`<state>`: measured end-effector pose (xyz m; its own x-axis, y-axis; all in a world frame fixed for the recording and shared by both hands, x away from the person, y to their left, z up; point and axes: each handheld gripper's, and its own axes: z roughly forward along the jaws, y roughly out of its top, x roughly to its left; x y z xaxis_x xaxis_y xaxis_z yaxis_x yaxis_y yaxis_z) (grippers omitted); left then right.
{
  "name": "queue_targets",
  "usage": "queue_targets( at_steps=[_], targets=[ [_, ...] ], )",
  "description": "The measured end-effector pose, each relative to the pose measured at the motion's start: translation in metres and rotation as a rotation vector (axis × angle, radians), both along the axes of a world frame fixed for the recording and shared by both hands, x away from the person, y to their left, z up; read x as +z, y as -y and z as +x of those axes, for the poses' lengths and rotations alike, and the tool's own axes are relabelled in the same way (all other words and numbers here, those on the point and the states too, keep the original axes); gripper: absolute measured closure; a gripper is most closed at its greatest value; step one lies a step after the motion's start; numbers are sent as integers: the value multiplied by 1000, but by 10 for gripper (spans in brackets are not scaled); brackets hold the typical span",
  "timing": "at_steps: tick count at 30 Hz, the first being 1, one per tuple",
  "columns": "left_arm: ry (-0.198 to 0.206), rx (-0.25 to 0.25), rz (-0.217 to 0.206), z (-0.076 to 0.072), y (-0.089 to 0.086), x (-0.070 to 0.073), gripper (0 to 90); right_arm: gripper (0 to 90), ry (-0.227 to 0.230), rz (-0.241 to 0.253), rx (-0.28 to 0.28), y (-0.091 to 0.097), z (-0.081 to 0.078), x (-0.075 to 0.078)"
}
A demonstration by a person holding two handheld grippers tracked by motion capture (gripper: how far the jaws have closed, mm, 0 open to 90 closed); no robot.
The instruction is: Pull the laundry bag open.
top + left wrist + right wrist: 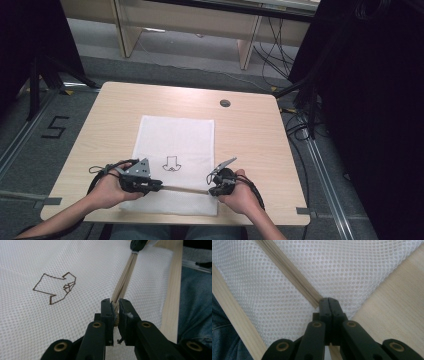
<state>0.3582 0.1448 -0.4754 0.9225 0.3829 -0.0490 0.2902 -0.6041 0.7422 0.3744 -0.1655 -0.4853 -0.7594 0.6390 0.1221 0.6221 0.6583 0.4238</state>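
A white mesh bag [175, 142] lies flat on the wooden table [250, 145], with a small brown outline drawing [171, 163] on it. A beige zipper [185, 189] runs along its near edge. My left gripper [159, 187] is shut on the zipper's pull [115, 315], and the zipper [125, 277] stretches away from the left gripper [115, 302] toward the other gripper [137, 243]. My right gripper [211, 190] is shut on the zipper's right end at the bag's corner. In the right gripper view, the zipper [289, 270] runs diagonally up from the right gripper [328, 301].
A round cable hole [225, 103] sits at the table's far right. The table's front edge [165, 217] runs just behind both hands. Black curtains [380, 100] and cables [300, 125] stand to the right, and desk legs [245, 50] beyond.
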Motion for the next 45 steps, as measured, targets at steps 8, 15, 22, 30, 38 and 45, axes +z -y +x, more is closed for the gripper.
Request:
queue_targets(
  at_steps=[8, 15, 22, 30, 38, 45],
  targets=[
    [0, 1, 0, 0, -5, 0, 822, 900, 2, -3, 2, 0, 0, 0],
    [0, 12, 0, -1, -6, 1, 822, 900, -2, -2, -2, 0, 0, 0],
    [-8, 10, -9, -1, -7, 0, 822, 900, -2, -1, -2, 0, 0, 0],
    [-1, 21, -2, -1, -11, 1, 823, 900, -7, -4, -14, -1, -1, 0],
    [-14, 29, -17, -2, -15, 0, 822, 900, -14, -3, -24, -1, -2, 1],
    [-10, 36, -7, -1, -19, 0, 822, 900, -2, -1, -3, 0, 0, 0]
  ],
)
